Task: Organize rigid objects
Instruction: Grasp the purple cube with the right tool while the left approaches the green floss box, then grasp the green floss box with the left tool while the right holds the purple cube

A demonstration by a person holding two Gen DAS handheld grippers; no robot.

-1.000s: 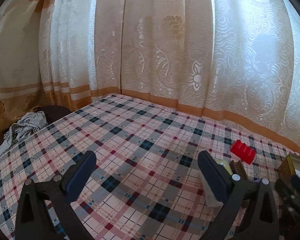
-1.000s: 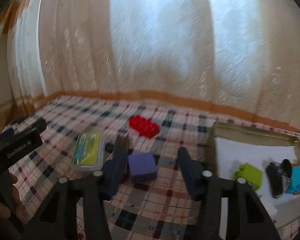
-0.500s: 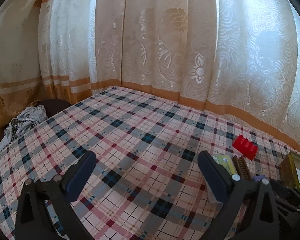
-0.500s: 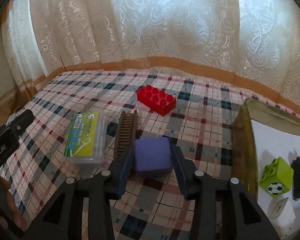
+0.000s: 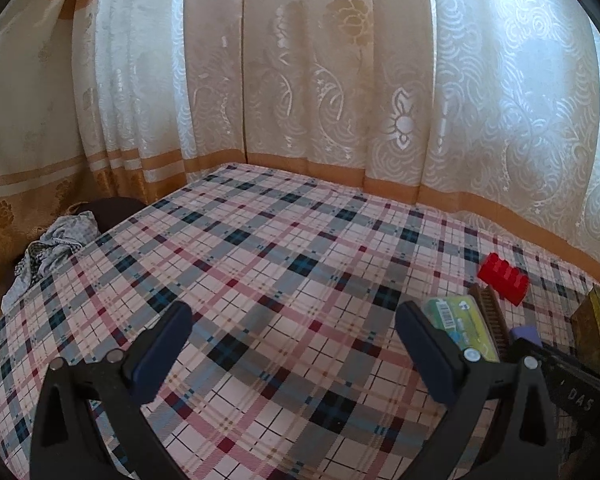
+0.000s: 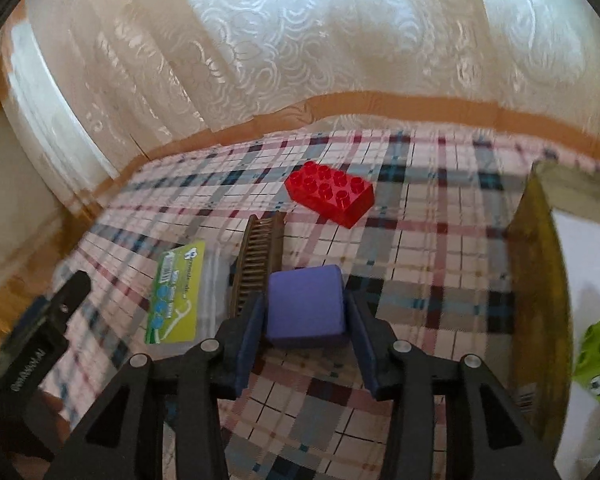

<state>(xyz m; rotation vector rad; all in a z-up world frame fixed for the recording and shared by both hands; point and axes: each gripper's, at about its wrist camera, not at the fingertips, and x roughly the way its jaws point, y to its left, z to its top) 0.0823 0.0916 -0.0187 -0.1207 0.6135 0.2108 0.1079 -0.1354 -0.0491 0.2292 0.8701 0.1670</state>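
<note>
1. Our right gripper [image 6: 305,316] was clamped on the purple cube [image 6: 306,306], both pads flat against its side faces. The cube sat low over the plaid cloth [image 6: 420,240]; whether it was touching or just lifted we could not tell.
2. Our left gripper [image 5: 292,344] hung wide open over bare plaid with nothing between its fingers.
3. We judged the hold shallow: the pads gripped only the cube's near half, so a quick swing could pivot it or squirt it forward.
4. The comb [image 6: 258,260] lay just beside the left pad and the cube's corner. Dragging instead of lifting would likely snag it and push it into the floss box [image 6: 176,292].
5. The tray [image 6: 540,280] stood to the right, its brown wall upright between the cube and the white floor where a green brick [image 6: 598,354] already lay. A low carry would knock the cube against that wall.
6. The red brick [image 6: 330,192] sat farther back, well apart and out of the way.
7. Open room lay between cube and tray wall, all bare cloth. On the left, the other gripper crowded the floss box, and the curtain [image 5: 300,80] closed off the far edge.
</note>
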